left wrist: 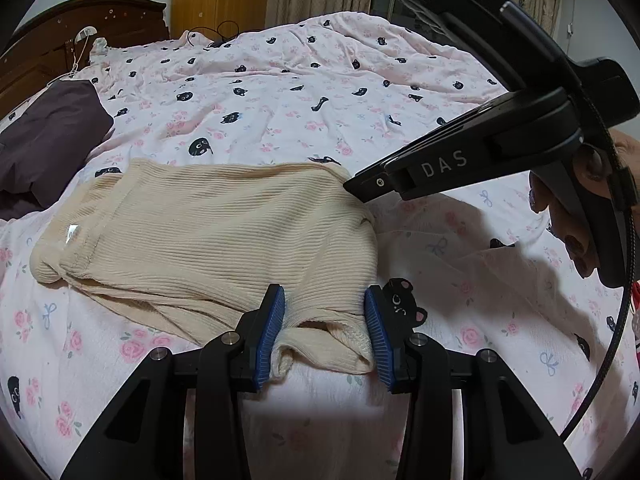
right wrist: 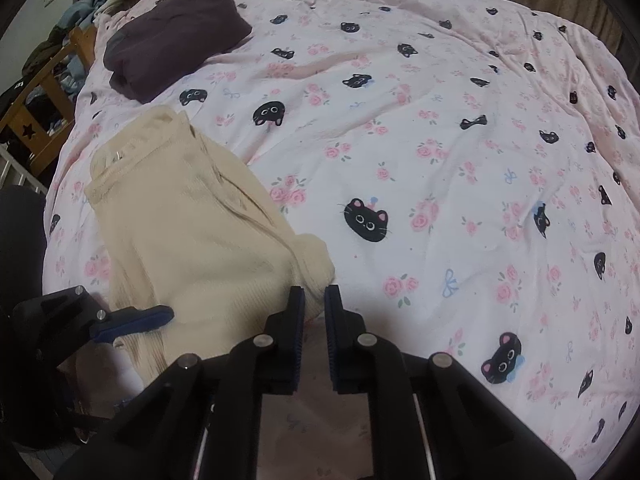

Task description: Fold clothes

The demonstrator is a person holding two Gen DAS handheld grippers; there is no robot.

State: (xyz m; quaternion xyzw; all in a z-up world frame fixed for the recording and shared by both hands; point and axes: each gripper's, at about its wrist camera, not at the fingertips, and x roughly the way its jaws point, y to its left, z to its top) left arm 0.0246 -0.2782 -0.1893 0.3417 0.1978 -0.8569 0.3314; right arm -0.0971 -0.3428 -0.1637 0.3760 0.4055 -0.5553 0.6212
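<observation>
Left gripper (left wrist: 325, 336): blue pads (left wrist: 272, 332) clamped on a bunched fold at the near edge of the cream ribbed garment (left wrist: 224, 224), cloth filling the whole gap from pad to pad. Beyond those fingertips, the rest of the garment spread flat and roughly folded on the pink cat-print bedspread (left wrist: 280, 92).

Right gripper (right wrist: 315, 312): fingers drawn almost together, pinched on the garment's far right corner, a sliver of cream cloth showing between the tips. To the right of those fingers, only bare bedspread. To their left, the garment's body, with one blue finger of the left gripper lying against its lower edge.

Well beyond both sets of fingers, up and to the left, a dark folded cloth (right wrist: 176, 36) resting on the bedspread, apart from the cream garment.
</observation>
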